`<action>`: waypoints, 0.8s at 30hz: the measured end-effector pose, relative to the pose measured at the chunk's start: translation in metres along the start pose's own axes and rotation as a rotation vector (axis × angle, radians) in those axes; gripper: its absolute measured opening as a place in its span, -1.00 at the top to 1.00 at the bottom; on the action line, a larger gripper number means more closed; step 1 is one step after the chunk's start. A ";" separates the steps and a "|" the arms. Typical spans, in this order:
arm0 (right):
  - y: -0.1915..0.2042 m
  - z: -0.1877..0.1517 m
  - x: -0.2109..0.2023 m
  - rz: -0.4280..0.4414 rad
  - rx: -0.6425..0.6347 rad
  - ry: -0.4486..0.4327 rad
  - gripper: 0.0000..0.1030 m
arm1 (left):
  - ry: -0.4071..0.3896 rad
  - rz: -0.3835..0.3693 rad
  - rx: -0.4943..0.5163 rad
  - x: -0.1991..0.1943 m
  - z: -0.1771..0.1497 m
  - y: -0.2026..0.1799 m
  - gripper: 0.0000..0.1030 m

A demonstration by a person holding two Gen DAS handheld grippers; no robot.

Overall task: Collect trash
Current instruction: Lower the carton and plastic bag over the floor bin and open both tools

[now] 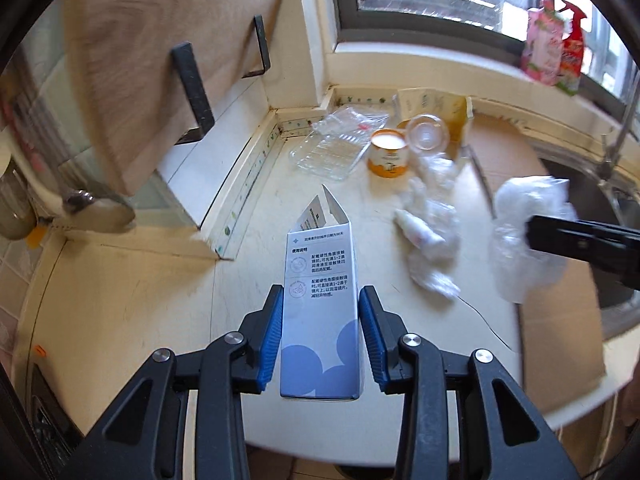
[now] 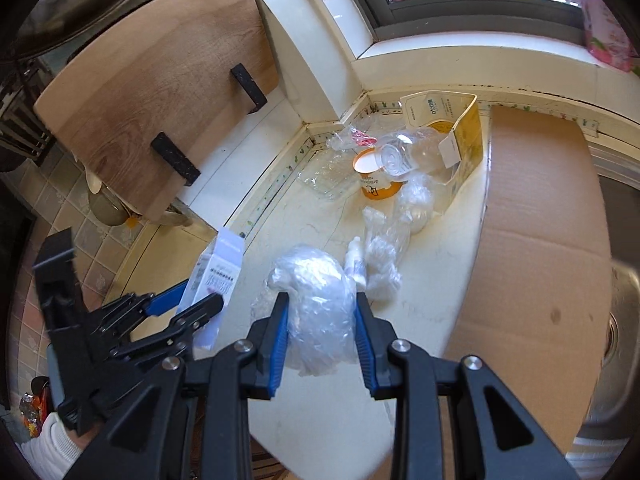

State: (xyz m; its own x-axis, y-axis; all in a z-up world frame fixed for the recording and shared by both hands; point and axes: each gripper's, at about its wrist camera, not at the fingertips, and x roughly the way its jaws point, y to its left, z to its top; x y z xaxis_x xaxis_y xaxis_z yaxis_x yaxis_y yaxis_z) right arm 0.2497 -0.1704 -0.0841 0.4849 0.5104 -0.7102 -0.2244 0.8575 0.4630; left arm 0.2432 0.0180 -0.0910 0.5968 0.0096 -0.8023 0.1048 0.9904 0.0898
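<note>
- Two items of trash are in hand at once: a blue-and-white carton (image 1: 320,312) in the left gripper (image 1: 320,304) and a crumpled clear plastic bag (image 2: 320,300) in the right gripper (image 2: 321,312)
- Left gripper: fingers part-closed, both blue pads (image 1: 270,340) against the carton's side walls; the carton sits upright between them with its top flap open, above the pale countertop (image 1: 160,300)
- Right gripper: fingers closed to about the same width, pinching the bag from both sides; loose film bulges above and below the pads
- Remaining trash lies further back on the countertop: a small white bottle (image 2: 356,262) beside more crumpled film (image 2: 384,264), an orange-banded paper cup (image 2: 374,178), a clear plastic tray (image 1: 332,148), a clear cup (image 1: 428,132) and a yellow box (image 2: 460,140) near the wall corner
- A flat cardboard sheet (image 2: 540,220) lies to the right, partly over the sink (image 2: 616,320)
- No bin is visible in either view
- Step in hand, by judgement: carrying both items to a disposal point
- Keep pad pressure steady; the carton is light and hollow, so excess force would crush it
- Keep the bag's trailing film clear of the bottle and remaining film when moving away
- Keep the two grippers apart during transit; they are near each other now
</note>
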 end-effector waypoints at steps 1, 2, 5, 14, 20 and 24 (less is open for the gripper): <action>0.005 -0.007 -0.005 -0.008 0.003 -0.005 0.41 | -0.010 -0.022 0.004 -0.013 -0.010 0.000 0.30; 0.011 -0.016 -0.009 -0.016 0.005 -0.008 0.41 | -0.017 -0.042 0.009 -0.025 -0.019 -0.001 0.30; 0.029 -0.046 -0.021 -0.039 0.000 -0.015 0.41 | -0.033 -0.091 0.035 -0.052 -0.046 0.000 0.30; 0.072 -0.153 -0.030 -0.112 0.014 0.055 0.41 | 0.004 -0.189 0.092 -0.096 -0.139 0.003 0.30; 0.077 -0.207 -0.025 -0.153 0.035 0.157 0.41 | 0.090 -0.256 0.072 -0.095 -0.190 0.001 0.30; 0.072 -0.236 -0.016 -0.171 0.026 0.230 0.41 | 0.158 -0.321 0.015 -0.082 -0.221 -0.001 0.30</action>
State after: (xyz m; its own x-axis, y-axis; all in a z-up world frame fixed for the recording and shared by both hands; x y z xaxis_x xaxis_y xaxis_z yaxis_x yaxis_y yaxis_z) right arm 0.0263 -0.1014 -0.1642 0.3091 0.3623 -0.8793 -0.1329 0.9320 0.3372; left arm 0.0186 0.0470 -0.1557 0.4014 -0.2798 -0.8721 0.2797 0.9442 -0.1742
